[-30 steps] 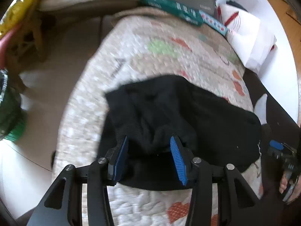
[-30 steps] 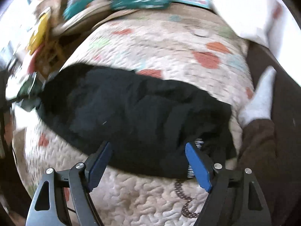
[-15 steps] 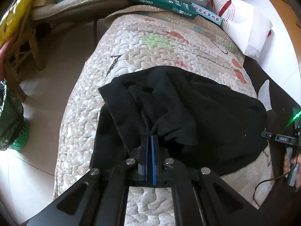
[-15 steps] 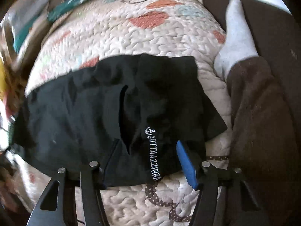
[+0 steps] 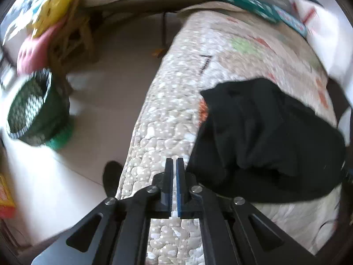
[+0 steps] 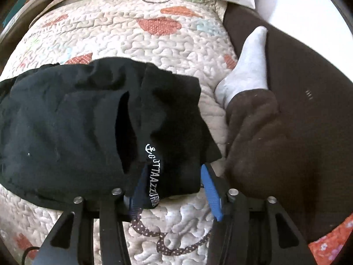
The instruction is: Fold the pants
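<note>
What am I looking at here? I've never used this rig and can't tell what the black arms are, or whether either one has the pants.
There is no robot here. A person holds a pair of hand-held tongs in each hand, and each pair carries a wide-angle camera looking forward along its two fingers. The black arms at the bottom of each picture are those tongs.

One picture comes from the left tongs. They are shut, with no cloth visible between them, above the quilt. The black pants lie just to their right.

The other picture comes from the right tongs. Their jaws have just been opening. The pants' edge with the white lettering lies between the blue pads, apparently not pinched.

The white sock is the person's foot.
</note>
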Tool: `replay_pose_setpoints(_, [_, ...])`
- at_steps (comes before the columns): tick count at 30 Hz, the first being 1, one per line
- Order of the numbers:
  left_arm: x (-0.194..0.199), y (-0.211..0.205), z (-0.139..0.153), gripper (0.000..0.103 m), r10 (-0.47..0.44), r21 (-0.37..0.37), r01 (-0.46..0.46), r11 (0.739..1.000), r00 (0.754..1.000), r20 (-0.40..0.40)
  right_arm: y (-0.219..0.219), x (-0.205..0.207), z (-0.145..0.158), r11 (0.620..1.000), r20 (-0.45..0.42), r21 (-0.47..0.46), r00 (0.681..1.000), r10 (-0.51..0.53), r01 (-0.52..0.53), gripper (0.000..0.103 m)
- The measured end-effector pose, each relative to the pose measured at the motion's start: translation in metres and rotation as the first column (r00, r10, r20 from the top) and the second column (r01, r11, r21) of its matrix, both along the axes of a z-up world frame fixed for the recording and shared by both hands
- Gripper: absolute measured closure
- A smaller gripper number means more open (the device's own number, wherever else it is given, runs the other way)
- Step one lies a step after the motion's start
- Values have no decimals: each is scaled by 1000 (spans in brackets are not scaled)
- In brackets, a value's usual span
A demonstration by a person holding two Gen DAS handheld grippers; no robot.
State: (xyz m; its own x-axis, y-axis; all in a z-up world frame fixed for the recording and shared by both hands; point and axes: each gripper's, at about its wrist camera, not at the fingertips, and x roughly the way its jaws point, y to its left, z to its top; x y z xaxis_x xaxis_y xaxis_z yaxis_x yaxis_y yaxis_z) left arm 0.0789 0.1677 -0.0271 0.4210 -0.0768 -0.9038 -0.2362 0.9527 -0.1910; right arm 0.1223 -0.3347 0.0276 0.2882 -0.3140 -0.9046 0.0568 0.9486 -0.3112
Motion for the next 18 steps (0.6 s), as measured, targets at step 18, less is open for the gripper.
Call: replay_pose_setpoints(18, [-27, 95, 39, 81, 437, -72, -431, 899, 883, 174, 391, -27, -4, 422, 171, 101, 434, 885, -901, 50])
